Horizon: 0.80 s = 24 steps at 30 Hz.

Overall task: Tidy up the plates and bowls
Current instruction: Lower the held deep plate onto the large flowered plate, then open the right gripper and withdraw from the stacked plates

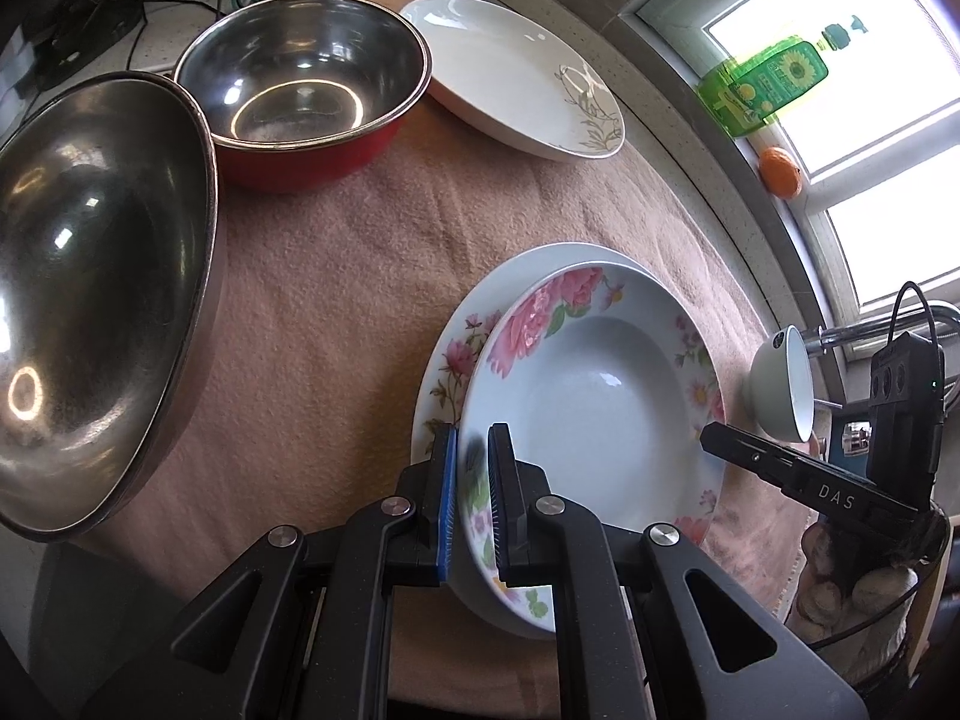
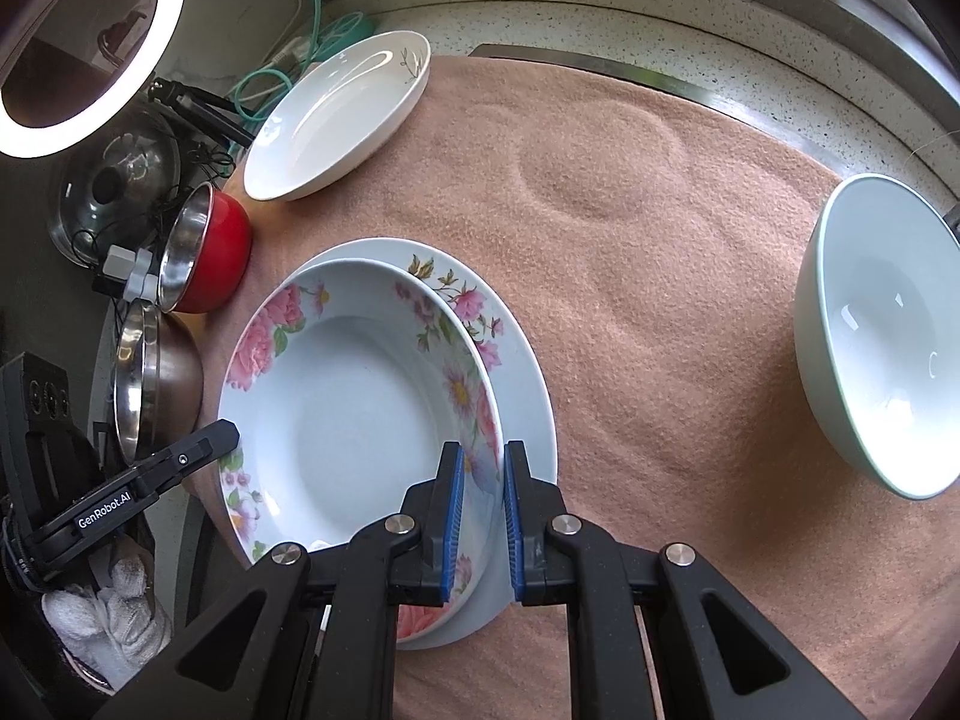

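Note:
A deep plate with pink flowers (image 1: 594, 396) (image 2: 354, 396) lies over a wider flowered plate (image 1: 456, 354) (image 2: 528, 360) on the pink cloth. My left gripper (image 1: 473, 429) is shut on the deep plate's near-left rim. My right gripper (image 2: 483, 447) is shut on the opposite rim, its outer finger above the wider plate. Each gripper shows in the other's view as a black finger at the plate's edge: the right gripper (image 1: 720, 441) and the left gripper (image 2: 225, 432). I cannot tell whether the deep plate still touches the one below.
A large steel bowl (image 1: 102, 300) (image 2: 150, 378), a red bowl with a steel inside (image 1: 300, 102) (image 2: 210, 252) and a white leaf-patterned plate (image 1: 516, 72) (image 2: 336, 114) stand to the left and back. A pale green bowl (image 1: 780, 384) (image 2: 882, 336) stands at the right. The pink cloth (image 2: 630, 240) is bare in between.

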Tool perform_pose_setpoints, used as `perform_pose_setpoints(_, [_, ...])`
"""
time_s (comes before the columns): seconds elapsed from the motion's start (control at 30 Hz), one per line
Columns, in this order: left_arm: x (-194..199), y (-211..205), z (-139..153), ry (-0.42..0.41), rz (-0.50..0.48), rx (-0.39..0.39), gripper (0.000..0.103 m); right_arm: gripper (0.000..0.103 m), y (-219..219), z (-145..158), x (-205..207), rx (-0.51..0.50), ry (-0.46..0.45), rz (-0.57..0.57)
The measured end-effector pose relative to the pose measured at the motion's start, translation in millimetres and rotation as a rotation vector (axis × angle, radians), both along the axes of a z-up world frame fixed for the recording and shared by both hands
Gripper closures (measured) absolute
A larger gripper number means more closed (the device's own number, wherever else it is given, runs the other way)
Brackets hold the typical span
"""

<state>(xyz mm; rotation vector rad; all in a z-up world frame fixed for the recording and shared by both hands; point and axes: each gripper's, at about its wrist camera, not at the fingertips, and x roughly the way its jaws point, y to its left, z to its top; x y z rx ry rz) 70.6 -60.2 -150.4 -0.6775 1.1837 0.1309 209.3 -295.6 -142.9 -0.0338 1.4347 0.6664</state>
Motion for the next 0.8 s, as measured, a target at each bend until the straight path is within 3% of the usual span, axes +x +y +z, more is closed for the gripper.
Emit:
perform_pose_setpoints(0.43, [1.2, -2.1, 0.8, -0.002, -0.015, 0.0, 0.095, 0.089, -0.2, -0.1, 3.4, 0.003, 0.01, 0.006])
perform_pose_setpoints(0.63, [0.4, -3.8, 5.2, -0.008, -0.025, 0.033, 0.094, 0.089, 0.4, 4.1, 0.7, -0.024, -0.028, 0.022])
perform_pose_setpoints(0.8, [-2.4, -1.8, 16.1, -0.028, -0.021, 0.087, 0.092, 0.081, -5.0, 9.6, 2.6, -0.019, -0.051, 0.002])
